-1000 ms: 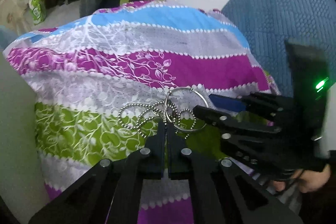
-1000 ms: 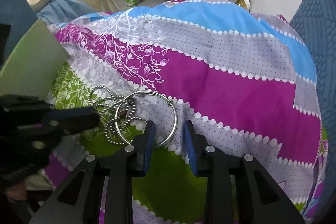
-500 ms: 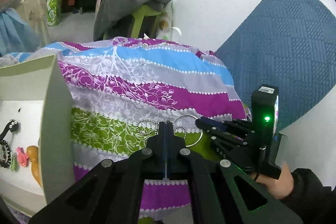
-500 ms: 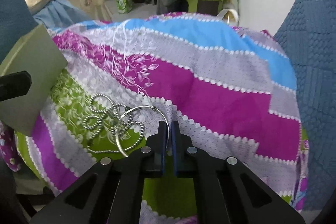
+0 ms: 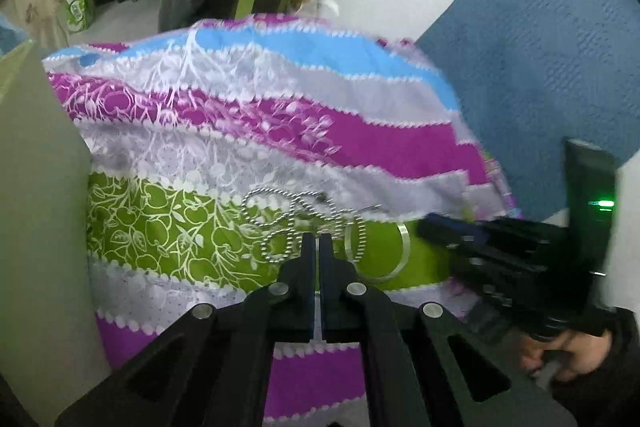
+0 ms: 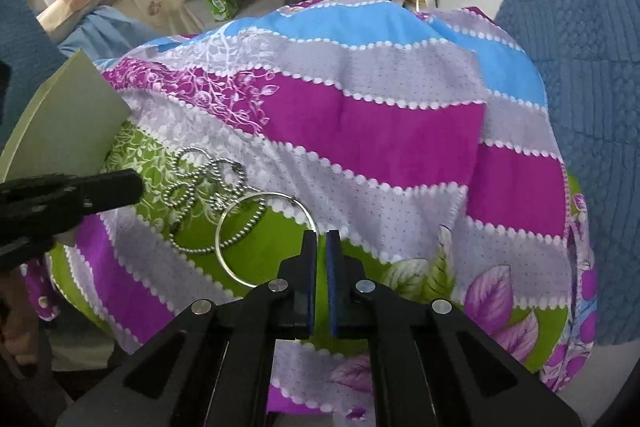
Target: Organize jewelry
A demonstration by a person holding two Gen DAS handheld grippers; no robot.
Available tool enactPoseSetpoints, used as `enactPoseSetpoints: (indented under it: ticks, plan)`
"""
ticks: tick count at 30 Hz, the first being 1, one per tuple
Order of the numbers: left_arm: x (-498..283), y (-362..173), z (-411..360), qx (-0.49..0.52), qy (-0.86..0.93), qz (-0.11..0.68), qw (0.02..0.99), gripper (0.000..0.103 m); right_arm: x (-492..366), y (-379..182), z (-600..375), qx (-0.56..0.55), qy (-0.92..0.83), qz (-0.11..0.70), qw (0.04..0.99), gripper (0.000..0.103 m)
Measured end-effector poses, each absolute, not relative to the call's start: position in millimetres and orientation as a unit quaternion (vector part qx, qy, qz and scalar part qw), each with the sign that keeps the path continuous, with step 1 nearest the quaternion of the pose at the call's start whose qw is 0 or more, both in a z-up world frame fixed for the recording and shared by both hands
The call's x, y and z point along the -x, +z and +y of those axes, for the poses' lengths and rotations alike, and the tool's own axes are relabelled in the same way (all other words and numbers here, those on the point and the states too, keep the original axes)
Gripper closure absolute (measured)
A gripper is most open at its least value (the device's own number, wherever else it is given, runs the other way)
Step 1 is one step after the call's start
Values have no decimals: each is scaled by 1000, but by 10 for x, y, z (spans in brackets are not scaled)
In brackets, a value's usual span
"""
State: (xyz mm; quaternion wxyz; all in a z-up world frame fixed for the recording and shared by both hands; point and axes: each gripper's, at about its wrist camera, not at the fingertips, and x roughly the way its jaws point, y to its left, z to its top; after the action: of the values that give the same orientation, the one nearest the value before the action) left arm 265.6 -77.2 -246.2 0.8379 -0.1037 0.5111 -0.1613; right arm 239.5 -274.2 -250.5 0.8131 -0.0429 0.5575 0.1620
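Left tool [image 5: 319,241] points forward and slightly down over the patterned cloth [image 5: 280,131], its two fingers pressed nearly together with only a thin slit between them — tips sit right at the near edge of the ball chain [image 5: 304,223], but whether they pinch a strand is not clear from the left wrist view. In the right wrist view the left tool [image 6: 120,187] comes in from the left edge, held roughly level, its tip just beside the chain [image 6: 200,183], apparently a little short of it. Right tool [image 6: 319,239] also points forward, fingers drawn close with a narrow gap, tips at the lower right arc of the silver ring [image 6: 264,239]; the ring's rim meets the left fingertip there, grip not certain. From the left wrist view the right tool [image 5: 444,231] reaches in from the right, nearly horizontal, its tip near the ring [image 5: 402,247], and the person's right hand [image 5: 568,359] wraps the handle low at the right edge, fingers curled. Green light [image 5: 606,203] glows on the right tool's body. Chain lies in loose loops on the green stripe of the cloth, one loop passing through the ring; ring lies flat on the same green area. A pale green board [image 6: 68,119] stands at the left, touching the cloth — blue quilted panel [image 6: 580,39] at the right.
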Motion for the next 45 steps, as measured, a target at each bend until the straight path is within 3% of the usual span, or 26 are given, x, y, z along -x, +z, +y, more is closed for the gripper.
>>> enactPoseSetpoints:
  ticks: [4, 6, 7, 8, 10, 18, 20, 22, 24, 27, 32, 35, 41, 45]
  plan:
    - [-2760, -2577, -820, 94, -144, 525, 834, 96, -2382, -2534, -2813, 34, 162, 560, 812, 100]
    - [-2803, -2621, -840, 82, -128, 530, 835, 72, -2391, -2534, -2830, 15, 181, 558, 810, 99]
    - [-2819, -2632, -840, 79, -120, 529, 836, 66, -2398, -2546, -2830, 9, 187, 559, 808, 99]
    - [-2830, -2632, -848, 76, -118, 527, 838, 59, -2405, -2558, -2831, 5, 192, 560, 806, 99]
    - [-2853, -2635, -885, 63, -115, 524, 842, 59, -2417, -2573, -2826, -2, 198, 563, 803, 99]
    - [-3059, -2751, -1078, 2, -126, 517, 847, 63, -2418, -2587, -2806, -6, 217, 563, 798, 93]
    - [-3050, -2771, -1114, -16, -135, 513, 848, 64, -2423, -2604, -2773, 2, 220, 565, 795, 78]
    - [-3041, -2785, -1129, -15, -148, 511, 847, 73, -2420, -2613, -2734, 6, 227, 565, 793, 77]
    - [-3052, -2796, -1107, -1, -157, 514, 843, 99, -2431, -2618, -2711, 9, 229, 563, 794, 77]
    - [-3033, -2799, -1150, -21, -160, 515, 842, 100, -2475, -2617, -2667, 9, 238, 558, 795, 77]
    - [-2976, -2682, -1014, 14, -151, 503, 851, 102, -2509, -2590, -2588, -14, 261, 555, 790, 76]
    - [-2937, -2549, -842, 45, -140, 496, 855, 103, -2494, -2597, -2468, -4, 272, 554, 787, 69]
    - [-2807, -2367, -608, 77, -121, 485, 863, 103, -2477, -2686, -2267, 29, 281, 554, 783, 69]
    - [-2744, -2330, -532, 86, -117, 486, 862, 103, -2366, -2697, -2079, 123, 261, 525, 801, 85]
